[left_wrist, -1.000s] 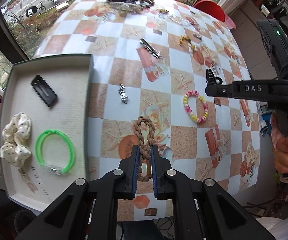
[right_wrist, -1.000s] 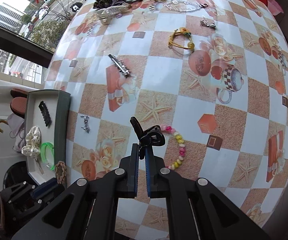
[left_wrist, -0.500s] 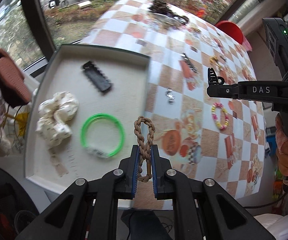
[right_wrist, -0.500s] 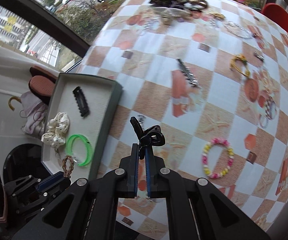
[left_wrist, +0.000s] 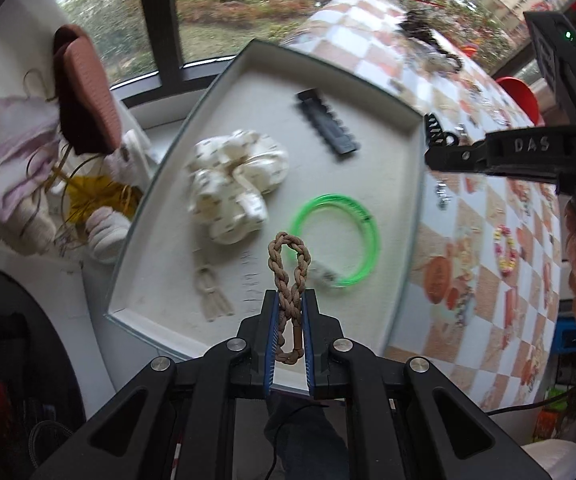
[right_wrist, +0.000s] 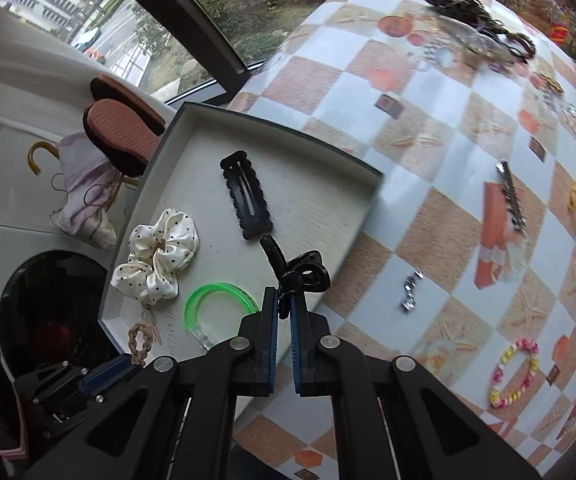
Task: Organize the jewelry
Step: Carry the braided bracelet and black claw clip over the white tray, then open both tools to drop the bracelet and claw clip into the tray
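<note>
My left gripper [left_wrist: 288, 300] is shut on a brown braided loop [left_wrist: 290, 268] and hangs over the near part of a grey tray [left_wrist: 328, 65]. In the tray lie a white dotted scrunchie [left_wrist: 236, 188], a green bangle [left_wrist: 340, 236] and a flat black hair clip [left_wrist: 328, 128]. My right gripper [right_wrist: 284, 300] is shut on a small black claw clip [right_wrist: 298, 270], above the tray's [right_wrist: 288, 128] right side near the green bangle [right_wrist: 220, 300]. The left gripper [right_wrist: 128, 360] with the braided loop [right_wrist: 142, 340] shows at lower left in the right wrist view.
On the checkered tablecloth [right_wrist: 428, 128] lie a pastel bead bracelet [right_wrist: 514, 372], a small silver clip [right_wrist: 410, 292], a metal barrette [right_wrist: 512, 196] and a far heap of jewelry [right_wrist: 472, 12]. Slippers [right_wrist: 120, 132] and a window lie past the tray's left edge.
Both grippers have swung left from over the tablecloth to over the tray, each still gripping its piece. The tray now fills the middle of both views.
</note>
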`<state>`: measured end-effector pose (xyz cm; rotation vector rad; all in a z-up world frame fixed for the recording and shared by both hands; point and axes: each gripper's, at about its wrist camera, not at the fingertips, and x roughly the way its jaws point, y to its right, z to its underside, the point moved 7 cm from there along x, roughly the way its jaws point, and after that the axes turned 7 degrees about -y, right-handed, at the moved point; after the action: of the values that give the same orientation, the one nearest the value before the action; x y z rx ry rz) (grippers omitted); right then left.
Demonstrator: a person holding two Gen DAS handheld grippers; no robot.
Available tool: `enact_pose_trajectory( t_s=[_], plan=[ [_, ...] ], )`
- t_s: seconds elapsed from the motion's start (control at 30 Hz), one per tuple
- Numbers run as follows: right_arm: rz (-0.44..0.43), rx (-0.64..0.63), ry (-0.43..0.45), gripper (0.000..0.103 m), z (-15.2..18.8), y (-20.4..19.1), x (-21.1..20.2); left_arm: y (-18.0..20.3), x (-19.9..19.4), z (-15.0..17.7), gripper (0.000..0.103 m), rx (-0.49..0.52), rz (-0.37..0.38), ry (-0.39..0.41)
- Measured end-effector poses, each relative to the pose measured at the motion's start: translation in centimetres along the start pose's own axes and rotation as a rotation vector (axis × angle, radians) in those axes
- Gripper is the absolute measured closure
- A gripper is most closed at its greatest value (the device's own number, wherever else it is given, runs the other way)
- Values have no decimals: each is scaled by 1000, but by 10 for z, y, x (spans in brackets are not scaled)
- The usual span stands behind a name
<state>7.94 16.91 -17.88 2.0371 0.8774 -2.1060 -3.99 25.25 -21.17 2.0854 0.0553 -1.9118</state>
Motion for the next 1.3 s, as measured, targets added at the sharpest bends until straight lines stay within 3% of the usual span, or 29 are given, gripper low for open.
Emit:
enact_pose_trajectory(
  t_s=[0.4, 0.87, 0.9, 0.93, 1.0, 1.3],
  plan=[
    [58, 15, -66, 97, -34, -5, 48, -19, 46, 2, 88, -8, -77, -59],
    [70, 22, -102, 94, -37, -5, 69, -14, 55, 1, 87, 18, -161, -78],
    [58, 21, -103, 88, -36, -6, 68, -13, 55, 0, 87, 16, -168, -81],
    [55, 21, -103, 73, -38, -3, 67, -13, 54, 0, 87, 14, -172, -83],
    [55, 17, -84, 53, -37, -4, 60, -13, 53, -1, 87, 12, -179, -82],
    [12, 37, -14, 49, -24, 2, 22, -10, 50, 0, 87, 11, -185, -109]
  ],
)
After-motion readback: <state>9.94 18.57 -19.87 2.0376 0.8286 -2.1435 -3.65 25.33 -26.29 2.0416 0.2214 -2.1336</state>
